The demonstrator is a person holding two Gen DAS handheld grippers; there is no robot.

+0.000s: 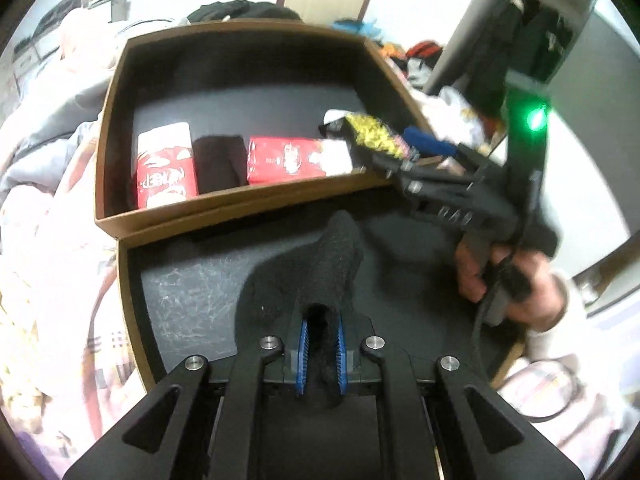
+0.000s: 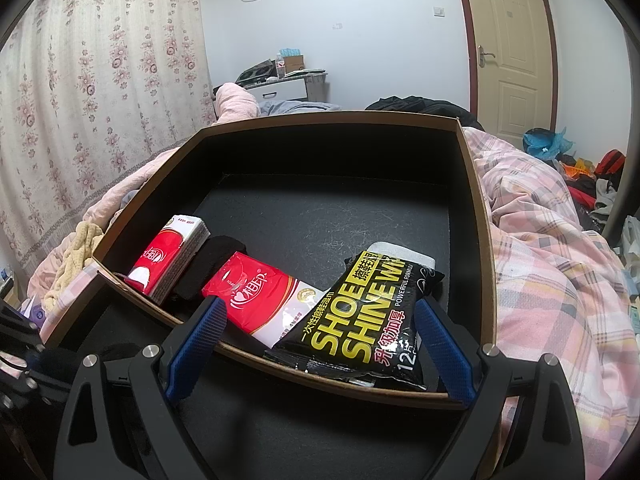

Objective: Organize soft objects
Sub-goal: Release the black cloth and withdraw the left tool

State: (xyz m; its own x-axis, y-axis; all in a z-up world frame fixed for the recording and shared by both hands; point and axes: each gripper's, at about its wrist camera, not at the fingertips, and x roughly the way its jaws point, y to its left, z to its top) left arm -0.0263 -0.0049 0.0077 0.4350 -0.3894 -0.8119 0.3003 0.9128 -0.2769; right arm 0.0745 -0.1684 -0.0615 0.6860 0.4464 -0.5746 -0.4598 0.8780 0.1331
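My left gripper (image 1: 320,344) is shut on a black sock (image 1: 336,256), which stands up from the pads over the near tray (image 1: 172,280) with its dark grey lining. Behind it, the brown box (image 1: 248,28) holds an upright red tissue pack (image 1: 166,168), a folded black sock (image 1: 220,160) and a flat red tissue pack (image 1: 288,160). A black and yellow shoe-shine wipes pack (image 2: 360,312) leans on the box's front wall (image 2: 248,354). My right gripper (image 2: 320,340) stands open over that wall, with the pack between its blue pads (image 2: 200,332), which do not press on it.
Both box and tray rest on a bed with a pink plaid blanket (image 2: 560,280). A hand (image 1: 520,280) holds the right gripper's handle at the tray's right side. A flowered curtain (image 2: 80,100) hangs left; a door (image 2: 512,48) and floor clutter (image 2: 592,176) are at the right.
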